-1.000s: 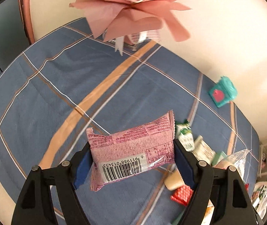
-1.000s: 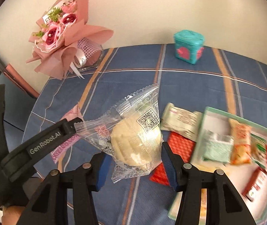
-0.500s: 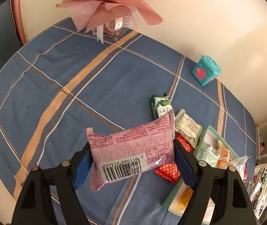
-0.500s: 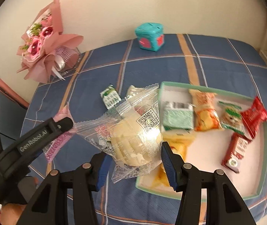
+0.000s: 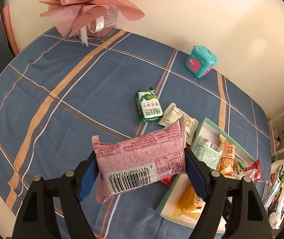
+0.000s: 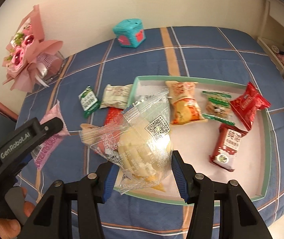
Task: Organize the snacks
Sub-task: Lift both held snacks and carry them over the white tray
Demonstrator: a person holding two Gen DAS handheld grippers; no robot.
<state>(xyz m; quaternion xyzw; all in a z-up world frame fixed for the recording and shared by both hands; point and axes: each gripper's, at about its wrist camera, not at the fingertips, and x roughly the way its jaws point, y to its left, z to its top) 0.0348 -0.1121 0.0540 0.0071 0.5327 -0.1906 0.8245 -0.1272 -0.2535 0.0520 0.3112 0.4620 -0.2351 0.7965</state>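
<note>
My left gripper [image 5: 141, 174] is shut on a pink snack packet [image 5: 140, 159] with a barcode, held above the blue checked cloth left of the tray. The packet also shows in the right wrist view [image 6: 49, 139]. My right gripper [image 6: 142, 176] is shut on a clear bag of pale pastry [image 6: 142, 139], held over the near left corner of the green-rimmed tray [image 6: 201, 79]. The tray holds several snacks: an orange packet [image 6: 183, 103], a green-striped one [image 6: 217, 106], two red ones [image 6: 248, 104] [image 6: 226, 145].
A green-white packet [image 6: 88, 101], a beige packet [image 6: 116, 96] and a red packet [image 6: 113, 115] lie on the cloth left of the tray. A teal box [image 6: 130, 32] stands near the wall. A pink bouquet [image 6: 28, 53] stands at the back left.
Both grippers have moved right toward the tray with their packets. The right gripper now holds the pastry bag over the tray's corner; the tray shows more fully.
</note>
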